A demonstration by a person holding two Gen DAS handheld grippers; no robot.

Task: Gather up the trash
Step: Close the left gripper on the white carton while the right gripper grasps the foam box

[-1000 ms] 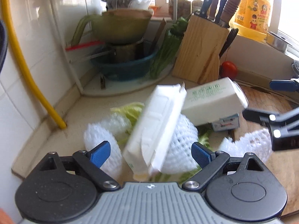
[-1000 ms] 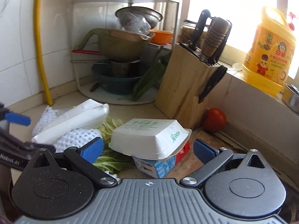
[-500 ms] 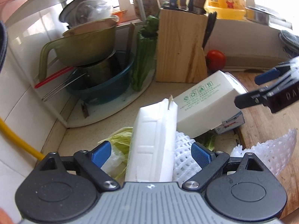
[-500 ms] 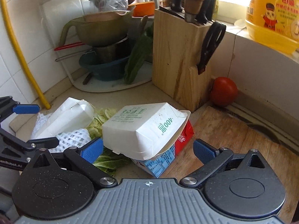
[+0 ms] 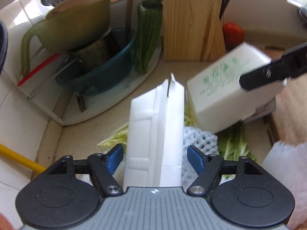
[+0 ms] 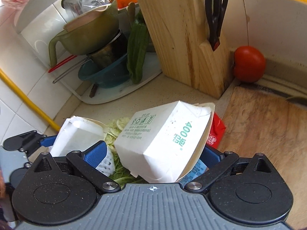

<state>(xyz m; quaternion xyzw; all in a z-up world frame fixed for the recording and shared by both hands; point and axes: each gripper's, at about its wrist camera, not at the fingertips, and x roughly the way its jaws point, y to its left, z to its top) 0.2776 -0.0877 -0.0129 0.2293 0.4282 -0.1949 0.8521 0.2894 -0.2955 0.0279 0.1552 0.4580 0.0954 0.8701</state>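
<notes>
A plain white foam box [image 5: 155, 130] stands on edge on the counter between the fingers of my left gripper [image 5: 155, 153]. Its jaws are closing, and both blue pads sit just off the box's sides. A second white foam box with green print [image 6: 163, 140] lies tilted on a red-and-blue carton [image 6: 215, 134]. My right gripper [image 6: 153, 153] is open around this printed box; its right pad is partly hidden behind the box rim. White foam netting [image 5: 199, 140] and cabbage scraps [image 5: 234, 147] lie under the boxes. One black finger of the right gripper [image 5: 268, 72] crosses the printed box [image 5: 220, 95].
A wooden knife block [image 6: 182, 38] and a tomato [image 6: 249, 63] stand behind the boxes. A wooden cutting board [image 6: 268, 134] lies to the right. Stacked bowls in a blue basin [image 6: 103, 72] fill the corner rack. A yellow pipe [image 6: 25, 95] runs along the tiled wall.
Both grippers have come forward and down over the boxes and rolled. The left jaws have narrowed around the plain box. The right jaws keep the same width.
</notes>
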